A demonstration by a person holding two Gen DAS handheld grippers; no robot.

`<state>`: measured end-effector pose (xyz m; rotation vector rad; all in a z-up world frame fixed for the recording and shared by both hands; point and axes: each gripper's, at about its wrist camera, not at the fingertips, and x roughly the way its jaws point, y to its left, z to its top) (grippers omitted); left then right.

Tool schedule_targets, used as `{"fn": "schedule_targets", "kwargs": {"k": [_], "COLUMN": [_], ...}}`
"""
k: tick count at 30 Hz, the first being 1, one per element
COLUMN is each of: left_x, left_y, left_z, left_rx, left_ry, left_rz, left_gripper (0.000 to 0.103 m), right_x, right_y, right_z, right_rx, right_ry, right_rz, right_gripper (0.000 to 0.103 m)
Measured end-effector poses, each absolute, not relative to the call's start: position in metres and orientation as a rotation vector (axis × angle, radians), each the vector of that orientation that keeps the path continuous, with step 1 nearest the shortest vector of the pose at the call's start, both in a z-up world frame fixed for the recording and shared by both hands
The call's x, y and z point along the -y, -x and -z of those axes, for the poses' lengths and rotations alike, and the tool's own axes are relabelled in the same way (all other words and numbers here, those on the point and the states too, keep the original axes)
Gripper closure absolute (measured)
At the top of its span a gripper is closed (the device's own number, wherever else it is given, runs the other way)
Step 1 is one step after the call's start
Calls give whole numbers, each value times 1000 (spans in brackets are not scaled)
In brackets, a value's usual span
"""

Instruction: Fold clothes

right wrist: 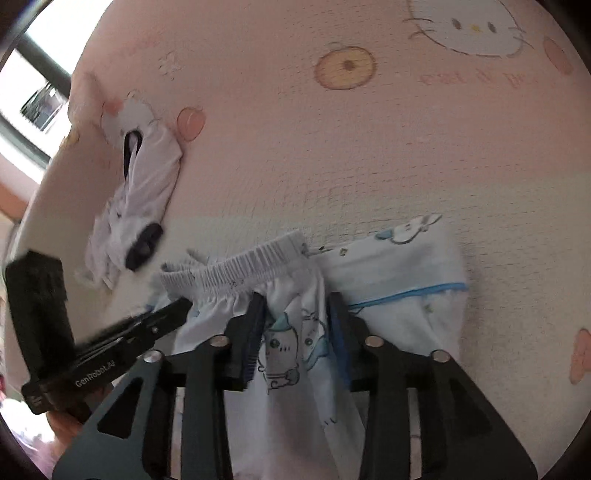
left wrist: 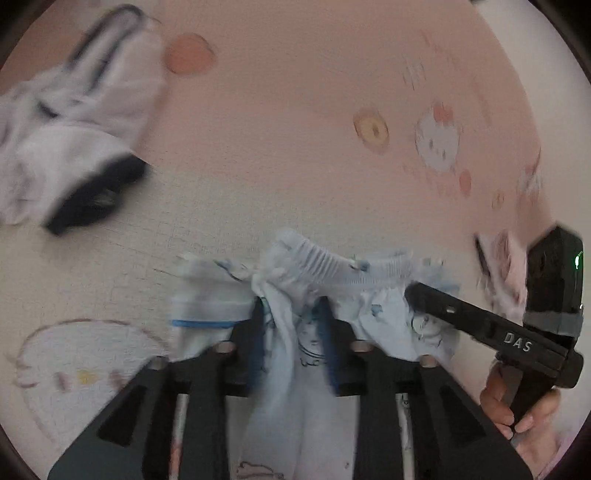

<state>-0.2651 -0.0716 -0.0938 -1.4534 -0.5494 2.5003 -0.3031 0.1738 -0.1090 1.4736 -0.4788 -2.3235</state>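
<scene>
A pair of small white shorts [left wrist: 295, 295] with blue cartoon prints, blue trim and a ribbed elastic waistband is held up just over the pink bed sheet [left wrist: 295, 110]. My left gripper [left wrist: 291, 314] is shut on the shorts' fabric just below the waistband. My right gripper [right wrist: 297, 314] is shut on the same shorts [right wrist: 388, 280] below the waistband. Each gripper shows in the other's view, the right one [left wrist: 417, 295] at the right, the left one [right wrist: 181, 308] at the left, both at the waistband.
A crumpled white garment with dark trim [left wrist: 74, 129] lies on the sheet to the left; it also shows in the right wrist view [right wrist: 136, 206]. The sheet has cartoon cat prints [right wrist: 472, 26]. The bed's edge and a window [right wrist: 33, 92] are at far left.
</scene>
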Motion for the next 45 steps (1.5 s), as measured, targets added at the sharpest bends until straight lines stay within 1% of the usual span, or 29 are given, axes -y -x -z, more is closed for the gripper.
{"fn": "schedule_targets", "kwargs": {"k": [1, 2, 3, 5, 6, 7, 9, 11, 12, 13, 14, 15, 16, 17, 18, 20, 23, 28, 31, 32, 33, 34, 36, 37, 38, 45], "left_x": [78, 85, 91, 100, 104, 106, 107, 101, 94, 85, 76, 67, 63, 60, 57, 51, 36, 13, 6, 5, 8, 14, 26, 33, 39, 80], "left_y": [260, 254, 245, 226, 216, 207, 189, 180, 179, 181, 183, 184, 185, 186, 185, 178, 155, 105, 81, 77, 74, 72, 69, 68, 66, 56], "left_z": [88, 82, 78, 77, 80, 85, 97, 104, 104, 106, 106, 107, 106, 106, 103, 91, 72, 60, 64, 67, 73, 73, 73, 73, 73, 73], "left_rx": [544, 538, 535, 560, 587, 630, 726, 777, 737, 685, 636, 594, 585, 580, 594, 575, 511, 372, 288, 251, 210, 244, 312, 346, 381, 605], "left_ry": [1455, 1458, 1473, 1536, 1578, 1616, 1684, 1709, 1678, 1672, 1680, 1685, 1681, 1677, 1669, 1623, 1570, 1567, 1595, 1619, 1654, 1656, 1659, 1660, 1661, 1664], "left_rz": [-2546, -2589, -2613, -2614, -2596, -2562, -2482, -2417, -2426, -2399, -2412, -2422, -2413, -2406, -2404, -2409, -2392, -2361, -2343, -2345, -2361, -2368, -2380, -2386, -2392, -2421], "left_gripper": [49, 48, 47, 47, 46, 46, 46, 46, 46, 48, 59, 75, 82, 90, 91, 92, 92, 91, 91, 90, 85, 83, 63, 63, 63, 64], "right_x": [-180, -185, -190, -205, -212, -218, -225, -227, -225, -220, -213, -204, -192, -181, -176, -172, -173, -180, -183, -185, -186, -187, -190, -191, -192, -188], "right_y": [300, 296, 291, 273, 262, 252, 230, 213, 208, 207, 208, 209, 211, 213, 214, 207, 181, 147, 129, 123, 117, 111, 100, 94, 88, 82], "right_z": [100, 92, 88, 82, 84, 86, 97, 108, 114, 118, 121, 123, 122, 121, 118, 109, 95, 96, 99, 100, 101, 102, 104, 104, 105, 106], "right_rx": [472, 464, 459, 482, 506, 528, 569, 606, 625, 626, 589, 519, 376, 270, 245, 238, 261, 222, 191, 180, 169, 158, 137, 126, 115, 57], "right_ry": [-1454, -1443, -1453, -1494, -1540, -1579, -1633, -1691, -1704, -1689, -1662, -1644, -1646, -1642, -1633, -1617, -1598, -1638, -1668, -1678, -1688, -1699, -1719, -1729, -1739, -1767], "right_rz": [2360, 2395, 2427, 2469, 2474, 2473, 2448, 2413, 2384, 2348, 2327, 2321, 2348, 2359, 2348, 2350, 2354, 2372, 2387, 2392, 2397, 2402, 2411, 2416, 2420, 2415], "right_gripper": [57, 52, 49, 37, 34, 32, 33, 31, 31, 31, 41, 53, 70, 85, 89, 92, 92, 92, 92, 92, 92, 90, 88, 84, 83, 78]}}
